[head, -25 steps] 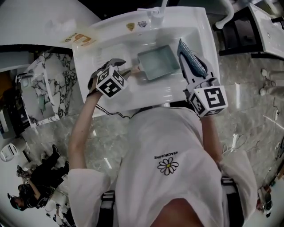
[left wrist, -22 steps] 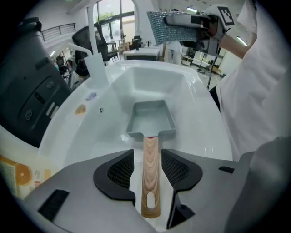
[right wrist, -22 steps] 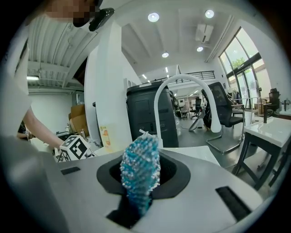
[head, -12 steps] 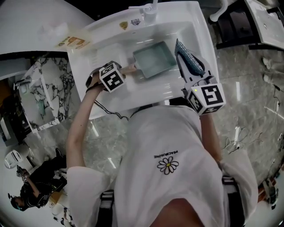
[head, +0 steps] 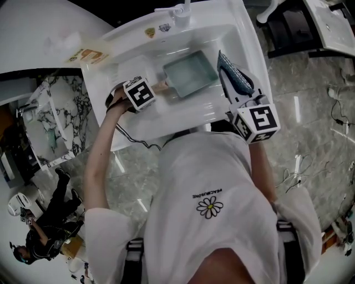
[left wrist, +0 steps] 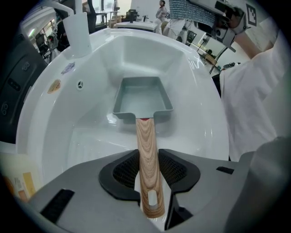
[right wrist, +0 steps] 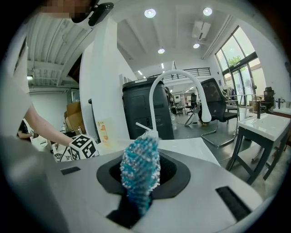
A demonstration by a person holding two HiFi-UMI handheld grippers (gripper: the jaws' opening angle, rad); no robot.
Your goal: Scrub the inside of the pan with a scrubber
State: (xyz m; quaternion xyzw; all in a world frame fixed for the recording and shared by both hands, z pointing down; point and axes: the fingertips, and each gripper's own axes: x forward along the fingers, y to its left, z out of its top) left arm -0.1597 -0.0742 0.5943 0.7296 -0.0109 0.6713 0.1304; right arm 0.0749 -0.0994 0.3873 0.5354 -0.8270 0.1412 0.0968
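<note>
A grey rectangular pan [head: 188, 74] lies in the white sink [head: 239, 29], its wooden handle [head: 161, 86] pointing left. My left gripper [head: 155, 89] points steeply down over that handle. In the left gripper view the handle [left wrist: 147, 150] runs between the pads of the left gripper [left wrist: 148, 170], which have just been closing and now press on both its sides; the pan [left wrist: 141, 98] lies beyond. My right gripper [head: 232, 75] hovers over the sink's right rim, shut on a blue-and-white mesh scrubber [head: 237, 77]. The scrubber [right wrist: 140, 170] sticks up from between the right gripper's [right wrist: 141, 184] pads.
A white faucet [head: 180, 11] stands at the sink's far rim, also in the left gripper view as faucet [left wrist: 77, 32]. Stickers sit on the basin wall [left wrist: 191, 91] near it. Marble floor, chairs and tables surround the sink; a person [head: 47, 222] stands at lower left.
My left gripper has dropped and tipped downward onto the pan's handle, its jaws narrowing around it. The right gripper with the scrubber has stayed almost where it was.
</note>
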